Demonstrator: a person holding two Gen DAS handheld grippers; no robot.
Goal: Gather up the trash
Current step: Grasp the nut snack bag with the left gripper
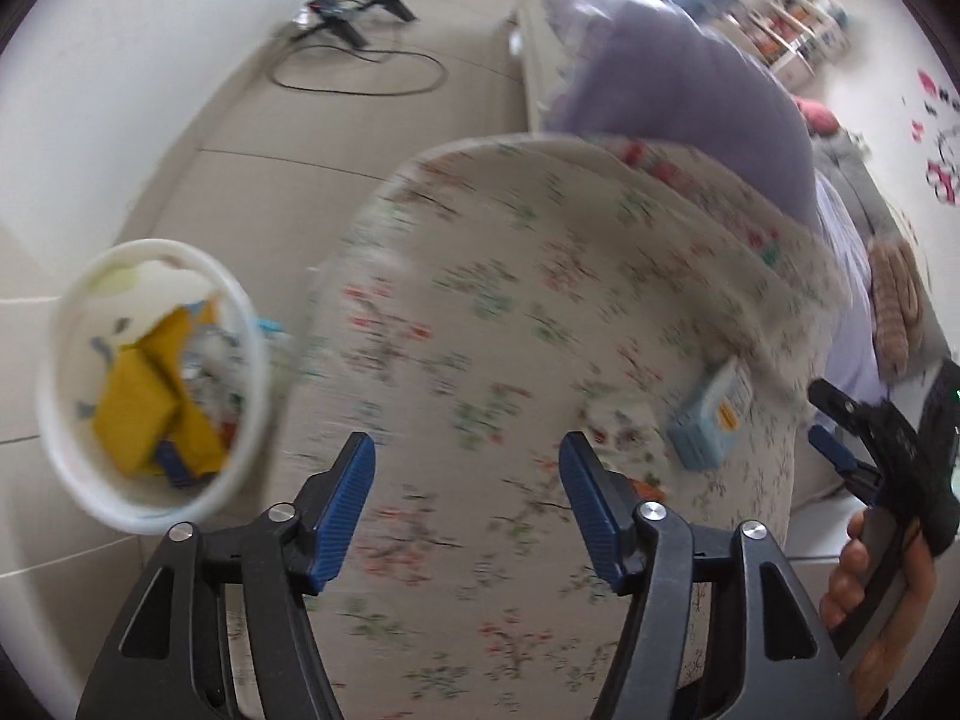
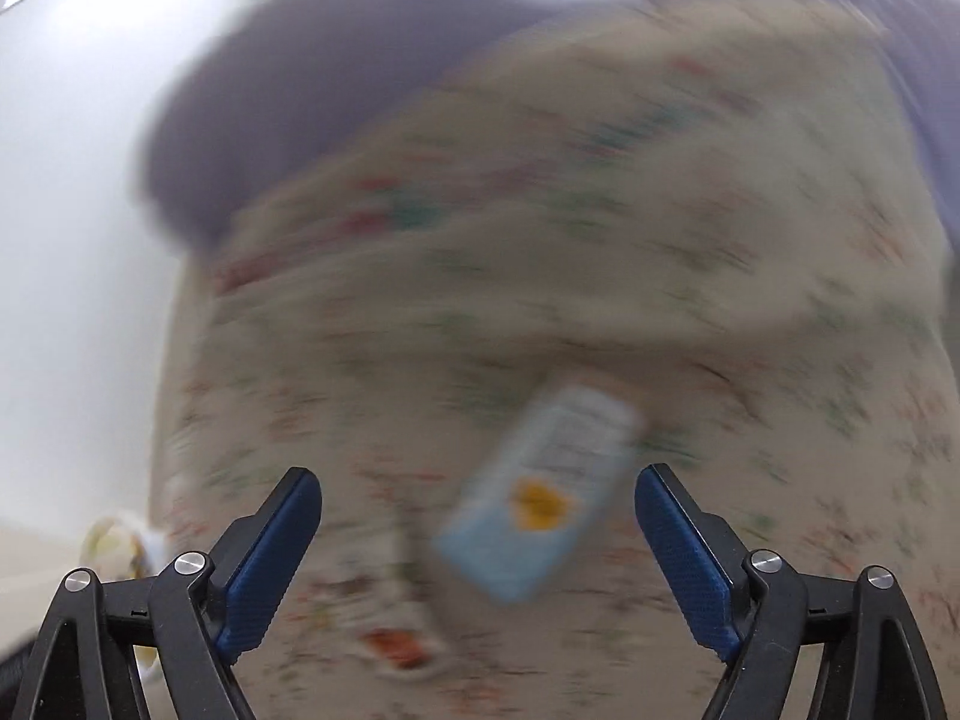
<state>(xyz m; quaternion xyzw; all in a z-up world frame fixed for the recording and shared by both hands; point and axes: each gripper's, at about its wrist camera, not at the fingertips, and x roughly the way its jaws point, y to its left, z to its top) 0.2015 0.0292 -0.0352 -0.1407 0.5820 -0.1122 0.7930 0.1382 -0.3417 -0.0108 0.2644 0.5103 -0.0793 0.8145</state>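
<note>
Visibility: the right wrist view is heavily motion-blurred; the floral bedcover reads only as smeared print. The left wrist view is sharper, though blurred on the cover too.

Left tongs: spread wide, nothing between the blue pads, poised over the floral bedcover.

Right tongs: spread wide, nothing gripped. Also seen at the right edge of the left view, partly cut off, with the right hand on the handle.

Trash item: pale blue carton with an orange mark, lying tilted on the bedcover between and just ahead of the right pads, touching neither. The same carton sits near the cover's right side.

Smaller scrap with a red patch: too blurred to identify.

White bin: on the tiled floor just beside the bed's left edge, holding yellow wrappers.

Purple blanket: beyond the floral cover.

Floor beyond: black cable and stand.
</note>
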